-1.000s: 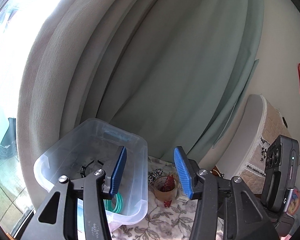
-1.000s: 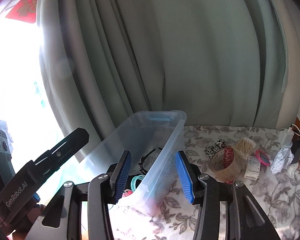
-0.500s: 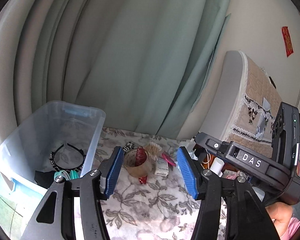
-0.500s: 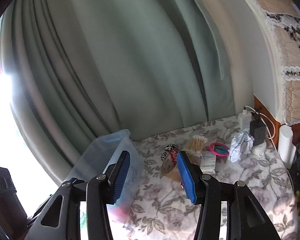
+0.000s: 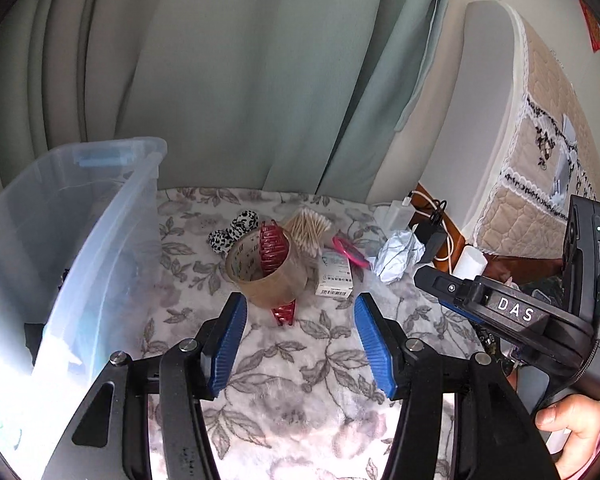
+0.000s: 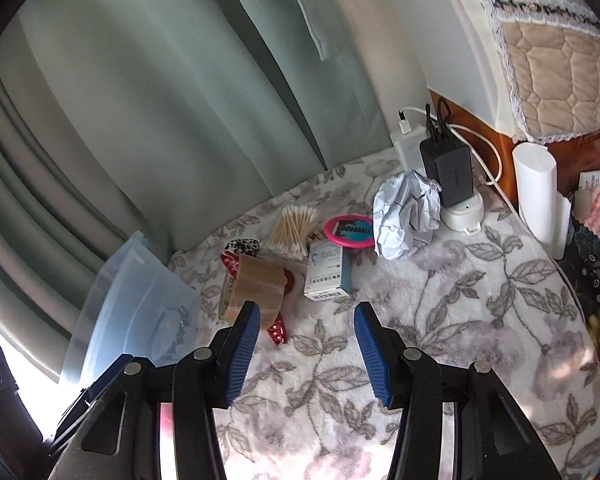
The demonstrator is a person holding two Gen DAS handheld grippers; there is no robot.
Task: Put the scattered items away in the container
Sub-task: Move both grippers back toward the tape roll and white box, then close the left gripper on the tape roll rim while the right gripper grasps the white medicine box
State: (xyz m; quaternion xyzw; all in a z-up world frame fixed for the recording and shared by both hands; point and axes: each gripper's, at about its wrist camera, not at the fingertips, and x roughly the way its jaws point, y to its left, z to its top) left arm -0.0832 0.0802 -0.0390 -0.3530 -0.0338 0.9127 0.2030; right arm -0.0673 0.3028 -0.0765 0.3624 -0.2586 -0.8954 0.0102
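Both grippers stand wide and empty. The left gripper [image 5: 300,312] has swung away from the clear container [image 5: 100,240], which now sits at its left, and hovers just short of the tape roll [image 5: 266,268] with the red hair claw [image 5: 274,244] lying through it. The right gripper [image 6: 304,320] has likewise turned toward the clutter: small box [image 6: 326,272], cotton swabs [image 6: 292,226], pink ring [image 6: 348,230]. A hand [image 5: 572,428] grips its handle, low and level over the floral cloth [image 6: 460,320].

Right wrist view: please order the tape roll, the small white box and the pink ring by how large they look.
1. Tape roll, largest, though nearest the camera.
2. Small white box.
3. Pink ring, partly hidden, so close to the box.
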